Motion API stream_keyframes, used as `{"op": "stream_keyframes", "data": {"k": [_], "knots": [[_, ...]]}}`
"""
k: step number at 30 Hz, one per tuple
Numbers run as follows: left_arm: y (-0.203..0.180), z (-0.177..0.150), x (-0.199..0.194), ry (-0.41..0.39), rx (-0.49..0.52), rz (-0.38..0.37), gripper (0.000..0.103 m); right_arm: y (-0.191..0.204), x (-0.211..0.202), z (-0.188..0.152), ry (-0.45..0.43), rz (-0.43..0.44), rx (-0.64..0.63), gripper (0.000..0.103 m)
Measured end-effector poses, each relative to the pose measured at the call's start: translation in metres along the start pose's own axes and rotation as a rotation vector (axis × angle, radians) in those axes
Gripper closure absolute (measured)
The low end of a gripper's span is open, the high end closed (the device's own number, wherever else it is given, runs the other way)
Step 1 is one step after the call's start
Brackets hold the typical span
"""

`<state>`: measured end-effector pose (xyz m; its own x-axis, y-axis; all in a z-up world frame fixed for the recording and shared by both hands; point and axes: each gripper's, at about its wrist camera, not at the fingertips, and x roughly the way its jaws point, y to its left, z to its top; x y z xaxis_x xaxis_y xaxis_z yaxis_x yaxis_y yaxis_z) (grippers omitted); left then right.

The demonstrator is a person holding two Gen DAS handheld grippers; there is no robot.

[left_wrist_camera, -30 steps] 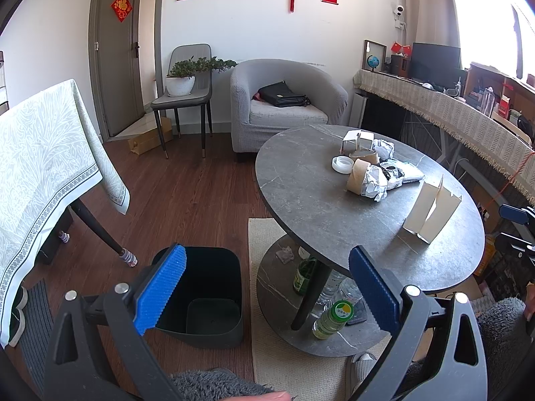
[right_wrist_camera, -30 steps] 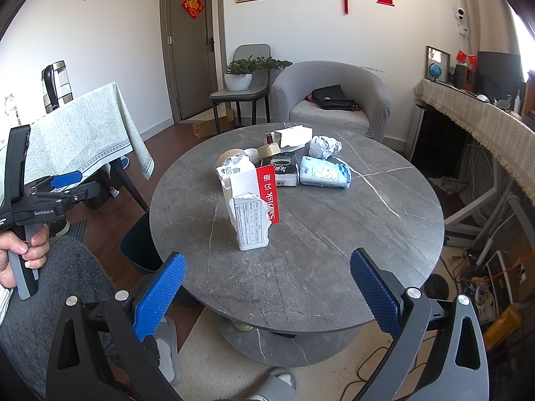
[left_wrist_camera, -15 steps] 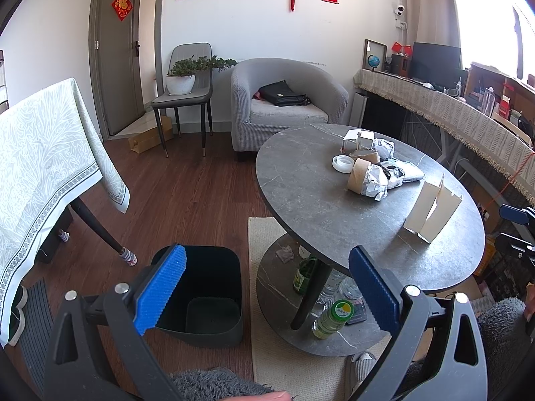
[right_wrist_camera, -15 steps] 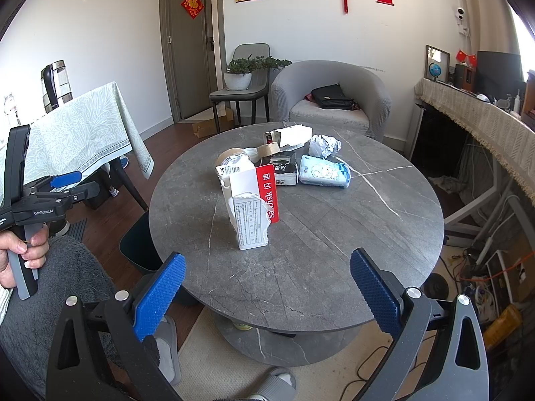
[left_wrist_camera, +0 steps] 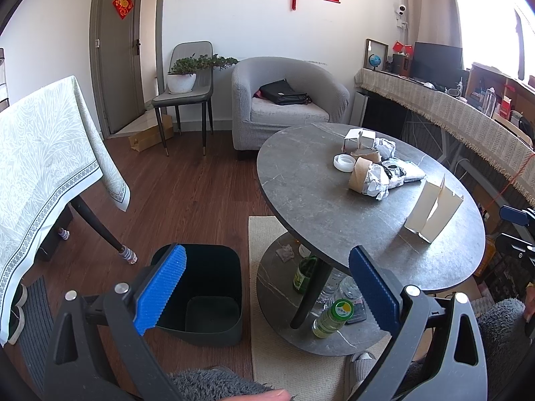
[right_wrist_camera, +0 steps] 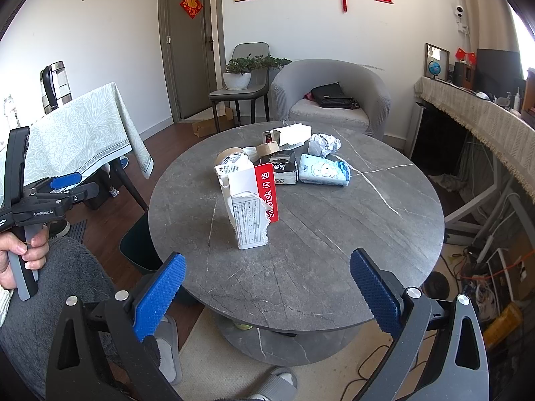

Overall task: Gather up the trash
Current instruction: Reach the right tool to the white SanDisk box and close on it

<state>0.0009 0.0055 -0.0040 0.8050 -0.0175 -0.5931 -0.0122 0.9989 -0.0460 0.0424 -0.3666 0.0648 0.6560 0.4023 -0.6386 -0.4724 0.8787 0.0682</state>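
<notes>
Where bottles cluster: three bottles (left_wrist_camera: 333,317).

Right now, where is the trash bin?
In the left wrist view, the dark trash bin sits on the wood floor, lower left, beside the round table.

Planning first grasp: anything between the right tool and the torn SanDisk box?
Nothing visible. Only bare tabletop lies between the open right tool and the upright SanDisk box; the other trash sits behind the box.
</notes>
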Motion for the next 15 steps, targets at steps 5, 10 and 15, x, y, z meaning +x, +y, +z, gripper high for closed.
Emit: {"op": "stream_keyframes", "data": {"k": [5, 10, 15], "knots": [[-0.001, 0.001, -0.003, -0.010, 0.003, -0.023, 0.004, 0.001, -0.002, 0.002, 0.004, -0.016, -0.007, 0.003], [-0.002, 0.002, -0.003, -0.022, 0.017, -0.065, 0.004, 0.001, -0.013, 0.007, -0.068, 0.013, 0.029, 0.003], [-0.006, 0.008, 0.004, -0.026, 0.028, -0.087, 0.005, 0.003, -0.009, 0.013, -0.077, 0.062, 0.038, 0.003]]}}
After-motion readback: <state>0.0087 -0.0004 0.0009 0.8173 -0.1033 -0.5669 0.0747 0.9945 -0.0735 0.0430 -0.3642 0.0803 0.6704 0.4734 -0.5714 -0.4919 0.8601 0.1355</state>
